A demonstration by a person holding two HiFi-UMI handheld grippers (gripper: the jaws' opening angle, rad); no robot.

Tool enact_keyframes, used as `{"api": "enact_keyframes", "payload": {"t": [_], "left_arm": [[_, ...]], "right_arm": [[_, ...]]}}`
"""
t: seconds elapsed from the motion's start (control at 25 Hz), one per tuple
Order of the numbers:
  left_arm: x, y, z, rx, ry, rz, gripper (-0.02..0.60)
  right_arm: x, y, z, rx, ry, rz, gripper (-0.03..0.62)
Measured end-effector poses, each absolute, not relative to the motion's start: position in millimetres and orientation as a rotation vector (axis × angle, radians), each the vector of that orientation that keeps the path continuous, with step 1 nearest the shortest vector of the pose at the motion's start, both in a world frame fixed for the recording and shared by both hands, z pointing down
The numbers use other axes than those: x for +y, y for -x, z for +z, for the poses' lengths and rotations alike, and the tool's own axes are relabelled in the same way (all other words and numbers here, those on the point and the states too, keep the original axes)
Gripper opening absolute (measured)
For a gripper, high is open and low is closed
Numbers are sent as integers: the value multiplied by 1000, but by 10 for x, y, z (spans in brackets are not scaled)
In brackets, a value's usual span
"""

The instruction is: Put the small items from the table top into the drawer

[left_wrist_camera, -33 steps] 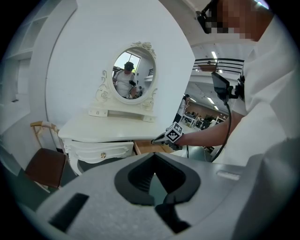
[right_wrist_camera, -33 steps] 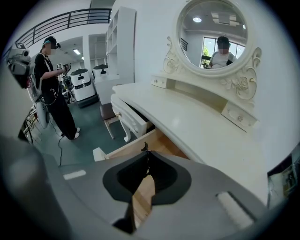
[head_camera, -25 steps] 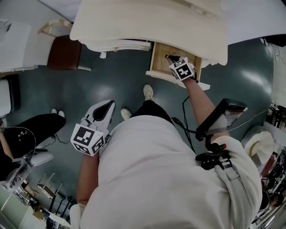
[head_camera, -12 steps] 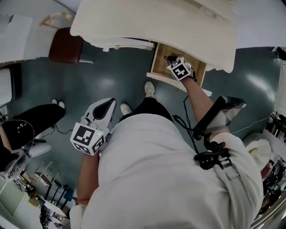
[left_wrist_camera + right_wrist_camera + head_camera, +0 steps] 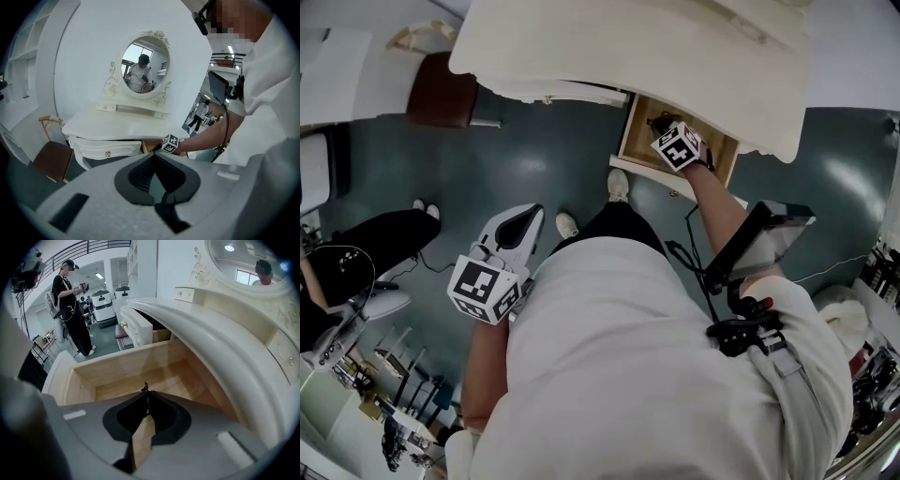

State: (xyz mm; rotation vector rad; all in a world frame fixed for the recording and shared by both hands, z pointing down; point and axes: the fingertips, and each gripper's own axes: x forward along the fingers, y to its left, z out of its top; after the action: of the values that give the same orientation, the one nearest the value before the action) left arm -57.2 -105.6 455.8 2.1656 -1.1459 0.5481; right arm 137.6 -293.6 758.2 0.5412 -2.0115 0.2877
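The cream dressing table (image 5: pixel 628 47) has its right wooden drawer (image 5: pixel 630 127) pulled open. My right gripper (image 5: pixel 662 123) hangs over that drawer, tips pointing in. In the right gripper view its jaws (image 5: pixel 146 392) meet at the tips, with a small thin dark item (image 5: pixel 145 386) pinched there above the bare drawer floor; the drawer's wall (image 5: pixel 93 373) runs behind. What the item is cannot be told. My left gripper (image 5: pixel 528 218) hangs low by my left side over the floor, shut and holding nothing (image 5: pixel 153 156). No small items show on the table top (image 5: pixel 122 129).
A brown-seated chair (image 5: pixel 441 89) stands left of the table. The oval mirror (image 5: pixel 143 65) rises at the table's back. The left drawer (image 5: pixel 105 150) is closed. Another person (image 5: pixel 72 305) stands further off in the room. My feet (image 5: pixel 617 186) are in front of the drawer.
The right gripper has stayed over the open drawer, still pinching the dark item. The left gripper has not moved. The head view has drifted slightly.
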Motion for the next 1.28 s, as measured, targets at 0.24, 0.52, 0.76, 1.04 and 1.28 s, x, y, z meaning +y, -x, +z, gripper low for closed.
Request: {"api": "enact_keyframes", "payload": {"t": [0.24,0.52,0.76,1.04,1.28], "left_arm": [[-1111,565,4560,-1146,-2154,560,0],[-1154,537,4573,-1145,-2148,574,0],[-1169,544,4550,-1140,-2151,577,0],[-1182,547,4544,-1127,-2163,570,0],[-1152,559,4525,-1112,-2197,548,0]], "right_arm": [[-2947,-1362,7637,-2019,-521,286,23],[-2968,-1383,7694,-2022,-505,288,31],[-2940,-1356,7698,-2026,-494,303,51],[-2937,-1373,7657,-2024,-502,313,58],[-2890,-1389,7529,-2027,-520,300,51]]}}
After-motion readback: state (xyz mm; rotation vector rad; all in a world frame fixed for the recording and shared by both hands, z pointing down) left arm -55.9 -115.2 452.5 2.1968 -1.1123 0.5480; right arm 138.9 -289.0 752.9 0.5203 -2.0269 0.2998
